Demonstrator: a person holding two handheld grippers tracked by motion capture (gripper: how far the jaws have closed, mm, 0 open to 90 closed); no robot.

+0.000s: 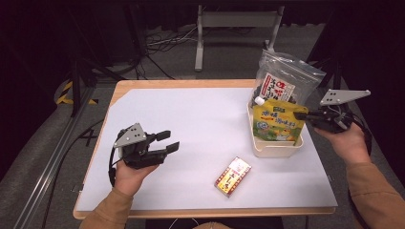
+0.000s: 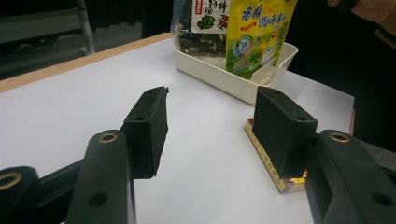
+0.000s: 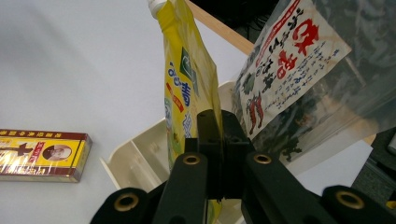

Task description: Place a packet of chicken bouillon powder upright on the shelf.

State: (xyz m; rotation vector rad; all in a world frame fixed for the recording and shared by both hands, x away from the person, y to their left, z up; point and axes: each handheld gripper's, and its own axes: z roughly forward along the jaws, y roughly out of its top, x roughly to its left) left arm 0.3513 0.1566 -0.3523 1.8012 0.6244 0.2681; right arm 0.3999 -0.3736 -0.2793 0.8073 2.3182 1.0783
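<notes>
Right gripper (image 1: 302, 115) clamped on yellow spouted pouch (image 1: 276, 120) standing in cream bin (image 1: 272, 148) at desk's right edge beside seaweed bag (image 1: 282, 82), left gripper (image 1: 168, 140) half open, empty

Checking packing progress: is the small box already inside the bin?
No, the box lies flat on the table, apart from the bin.

Open tabletop (image 1: 191, 119) left of bin (image 1: 274, 149)
</notes>
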